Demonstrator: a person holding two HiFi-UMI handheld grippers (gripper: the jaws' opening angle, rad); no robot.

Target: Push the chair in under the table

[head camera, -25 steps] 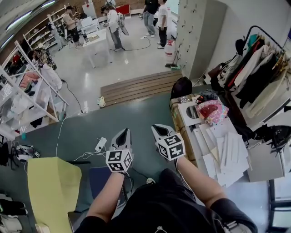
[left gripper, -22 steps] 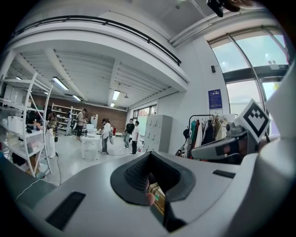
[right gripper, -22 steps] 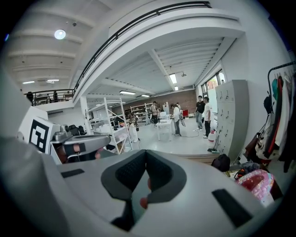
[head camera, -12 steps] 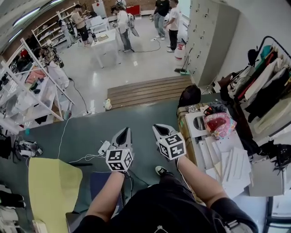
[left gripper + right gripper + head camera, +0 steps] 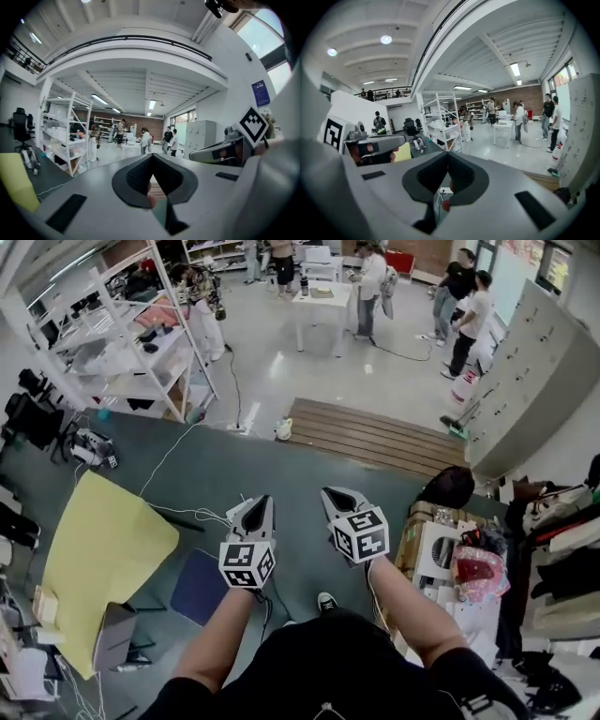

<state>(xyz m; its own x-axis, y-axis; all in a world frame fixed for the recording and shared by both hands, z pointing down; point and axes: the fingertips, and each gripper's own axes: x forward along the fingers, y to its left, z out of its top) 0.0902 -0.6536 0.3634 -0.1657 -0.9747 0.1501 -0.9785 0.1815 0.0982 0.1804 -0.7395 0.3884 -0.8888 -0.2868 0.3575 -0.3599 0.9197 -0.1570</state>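
Observation:
A yellow table (image 5: 103,549) stands at the lower left of the head view. Beside its right edge is a blue chair seat (image 5: 199,585), partly hidden by my left forearm. My left gripper (image 5: 260,507) and right gripper (image 5: 335,495) are held side by side in the air above the dark green floor, right of the chair and touching nothing. Both are shut and empty. The left gripper view shows its jaws (image 5: 151,159) closed, with the yellow table (image 5: 14,183) at the far left. In the right gripper view, closed jaws (image 5: 447,157) point toward the room.
A white shelving rack (image 5: 141,343) stands at the back left, a wooden platform (image 5: 375,432) ahead and grey lockers (image 5: 544,371) at the right. Cluttered boxes (image 5: 450,559) sit close on my right. Cables (image 5: 197,515) lie on the floor. Several people stand by a white table (image 5: 319,301).
The head view has swung to the left: the yellow table and the rack are more in view, the clutter at the right less. Both grippers stayed shut in front of me.

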